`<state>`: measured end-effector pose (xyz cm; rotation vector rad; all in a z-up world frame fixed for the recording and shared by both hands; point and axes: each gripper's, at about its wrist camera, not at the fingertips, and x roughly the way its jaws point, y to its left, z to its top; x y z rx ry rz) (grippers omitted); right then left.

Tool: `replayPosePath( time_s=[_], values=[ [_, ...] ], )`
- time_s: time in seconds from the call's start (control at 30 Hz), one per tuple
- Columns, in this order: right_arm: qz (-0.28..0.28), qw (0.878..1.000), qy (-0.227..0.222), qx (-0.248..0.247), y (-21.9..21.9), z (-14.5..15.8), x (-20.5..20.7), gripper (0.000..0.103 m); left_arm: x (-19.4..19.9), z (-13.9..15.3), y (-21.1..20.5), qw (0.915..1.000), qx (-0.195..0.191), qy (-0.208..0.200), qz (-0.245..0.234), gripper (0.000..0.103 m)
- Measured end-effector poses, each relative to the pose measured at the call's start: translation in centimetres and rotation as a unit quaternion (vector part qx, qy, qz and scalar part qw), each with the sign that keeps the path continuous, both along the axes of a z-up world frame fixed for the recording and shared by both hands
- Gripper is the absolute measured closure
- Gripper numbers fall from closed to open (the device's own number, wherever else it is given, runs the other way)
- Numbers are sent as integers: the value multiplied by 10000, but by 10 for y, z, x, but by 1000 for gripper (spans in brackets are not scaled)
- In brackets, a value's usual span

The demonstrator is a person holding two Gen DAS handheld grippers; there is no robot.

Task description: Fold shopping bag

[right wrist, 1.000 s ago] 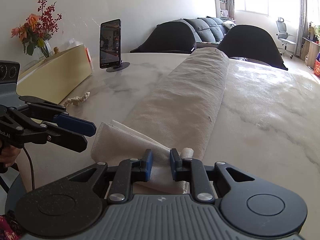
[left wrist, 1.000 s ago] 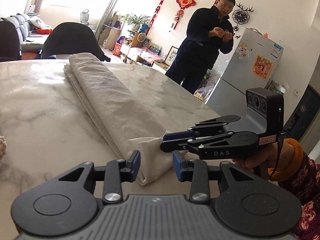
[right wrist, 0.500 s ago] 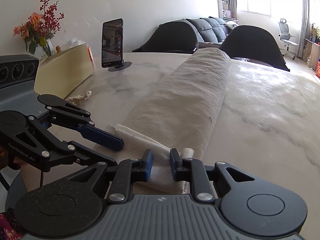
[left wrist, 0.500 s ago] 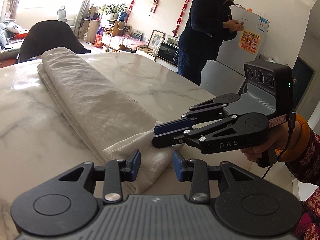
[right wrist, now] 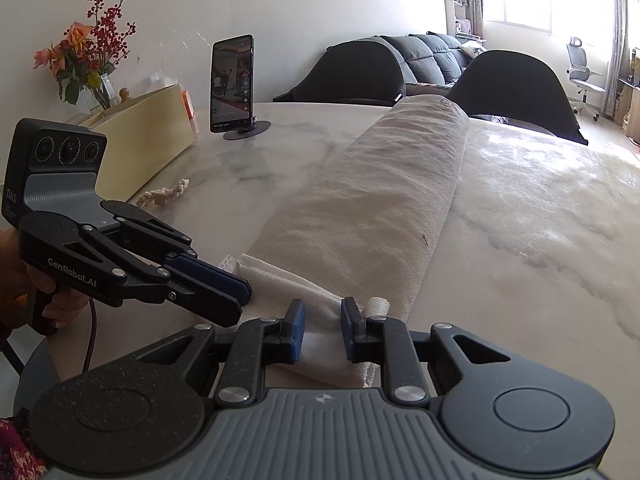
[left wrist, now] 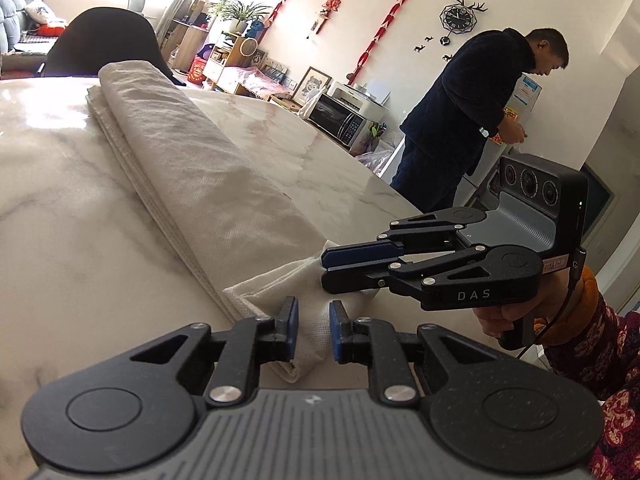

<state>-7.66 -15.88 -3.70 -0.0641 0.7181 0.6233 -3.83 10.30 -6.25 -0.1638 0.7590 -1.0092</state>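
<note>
A cream fabric shopping bag lies folded into a long strip on the marble table, running away from me. Its near end sits between both grippers. My left gripper is closed down on the near left corner, with cloth filling the narrow gap between its pads. Just to its right, my right gripper pinches the same end of the bag, a white corner poking up beside its right finger. In each view the other gripper shows side-on, jaws nearly together: the right gripper and the left gripper.
A phone on a stand, a yellow box, a vase of flowers and a short braided rope are on the table's left side. Black chairs stand at the far edge. A person stands off to the right.
My left gripper's jaws have narrowed onto the bag's near corner, and it has moved in beside the right gripper. The right gripper's gap is unchanged. The person in the background has turned away.
</note>
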Motion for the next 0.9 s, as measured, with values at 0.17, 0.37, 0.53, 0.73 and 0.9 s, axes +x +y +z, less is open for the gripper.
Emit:
replayPosePath(
  time_s=[0.17, 0.37, 0.53, 0.73, 0.9],
  values=[
    [427, 9990, 31, -103, -5, 6, 2, 74, -3, 9, -10, 9982, 431, -295, -297, 86],
    [1216, 9901, -109, -691, 0, 16, -5, 62, -7, 20, -24, 9911, 936, -633, -709, 70],
    [1834, 9705, -285, -1541, 15, 13, -11, 58, -16, 25, -38, 9794, 1346, -1006, -1120, 49],
    [2140, 9606, -107, -1772, 20, 14, -3, 59, -23, 24, -51, 9609, 1898, -1496, -1354, 43],
    [2167, 9637, 253, -1540, 13, 17, 12, 64, -22, 19, -59, 9477, 2217, -1770, -1461, 39]
  ],
)
